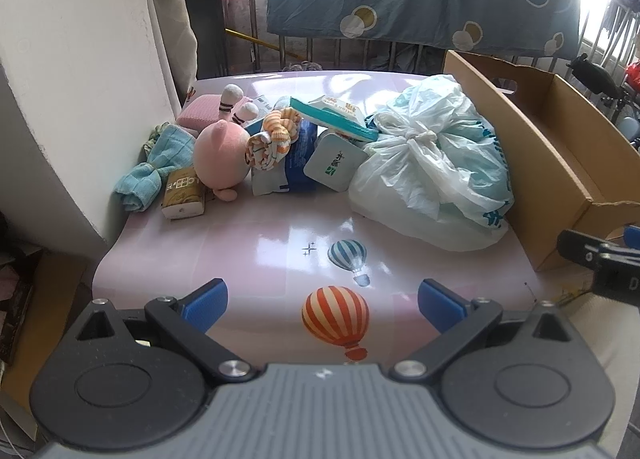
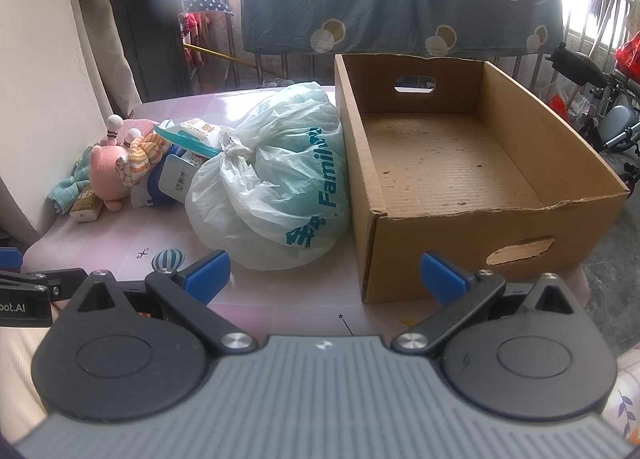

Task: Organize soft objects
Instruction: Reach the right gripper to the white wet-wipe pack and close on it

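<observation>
Nothing is sorted yet: the cardboard box [image 2: 460,163] at the tabletop's right edge sits empty, soft objects [image 1: 256,147] heaped toward its far left corner; both left tongs [image 1: 322,305] and right tongs [image 2: 324,273] spread, holding nothing.

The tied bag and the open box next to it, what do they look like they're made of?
The tied bag looks like thin, translucent plastic film: crinkled, glossy, knotted at the top. The open box looks like matte brown corrugated cardboard, judging by its ribbed floor and torn, ragged front edge.

Pink plush toy [image 1: 219,157] lies beside knotted plastic bag [image 1: 432,163].
</observation>
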